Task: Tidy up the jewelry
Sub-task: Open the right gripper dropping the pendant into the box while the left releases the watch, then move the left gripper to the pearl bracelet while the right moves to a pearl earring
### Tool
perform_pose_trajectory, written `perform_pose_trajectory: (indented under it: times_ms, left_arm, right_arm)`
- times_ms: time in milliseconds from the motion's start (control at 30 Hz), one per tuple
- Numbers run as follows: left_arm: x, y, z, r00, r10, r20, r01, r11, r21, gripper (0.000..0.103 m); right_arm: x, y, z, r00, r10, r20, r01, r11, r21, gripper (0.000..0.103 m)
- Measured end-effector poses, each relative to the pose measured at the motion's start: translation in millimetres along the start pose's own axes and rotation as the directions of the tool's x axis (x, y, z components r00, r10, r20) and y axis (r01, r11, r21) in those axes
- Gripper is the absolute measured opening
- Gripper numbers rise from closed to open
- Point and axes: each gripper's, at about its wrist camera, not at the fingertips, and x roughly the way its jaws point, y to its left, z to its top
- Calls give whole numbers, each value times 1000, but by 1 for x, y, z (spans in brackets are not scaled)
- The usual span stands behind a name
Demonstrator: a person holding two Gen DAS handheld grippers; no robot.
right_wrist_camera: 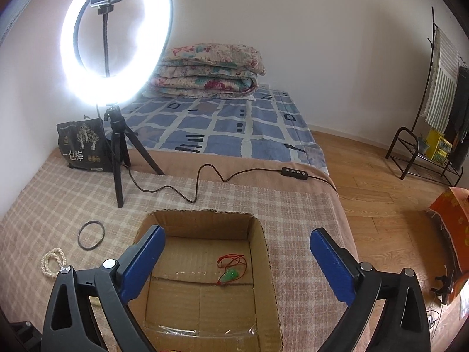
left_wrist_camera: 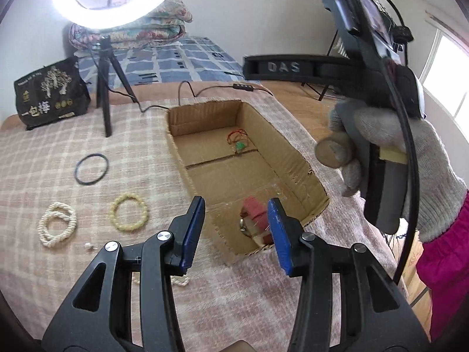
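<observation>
An open cardboard box (left_wrist_camera: 296, 161) sits on the plaid bed cover. Inside it lie a green pendant on a red cord (left_wrist_camera: 239, 143) at the far end and a red jewelry piece with a metal part (left_wrist_camera: 253, 214) at the near end. My left gripper (left_wrist_camera: 237, 228) is open and empty, just above the near end of the box over the red piece. On the cover left of the box lie a black bangle (left_wrist_camera: 91, 169), a cream bead bracelet (left_wrist_camera: 128, 211) and a white pearl strand (left_wrist_camera: 56, 224). My right gripper (right_wrist_camera: 234, 264) is open and empty above the box (right_wrist_camera: 269, 264), with the pendant (right_wrist_camera: 230, 274) between its fingers.
A ring light on a black tripod (right_wrist_camera: 117, 152) stands behind the box, its cable (right_wrist_camera: 205, 176) trailing right. A black snack bag (right_wrist_camera: 83, 146) leans at the back left. Folded quilts (right_wrist_camera: 211, 70) lie on the bed. The bed edge and wooden floor (right_wrist_camera: 381, 205) are to the right.
</observation>
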Motion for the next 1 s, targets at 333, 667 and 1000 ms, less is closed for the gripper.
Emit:
perform_pose_trajectory:
  times_ms: [333, 667, 1000]
  left_arm:
    - [-63, 36, 2, 997, 53, 58, -56, 997, 46, 45]
    - [-116, 112, 9, 989, 115, 93, -116, 993, 14, 45]
    - [-123, 185, 9, 985, 164, 52, -161, 985, -57, 45]
  right_arm:
    - [-63, 25, -8, 997, -29, 67, 28, 1000, 7, 100]
    - [-123, 52, -37, 996, 12, 94, -14, 1000, 26, 102]
    - [-153, 104, -89, 989, 135, 63, -137, 990, 18, 103]
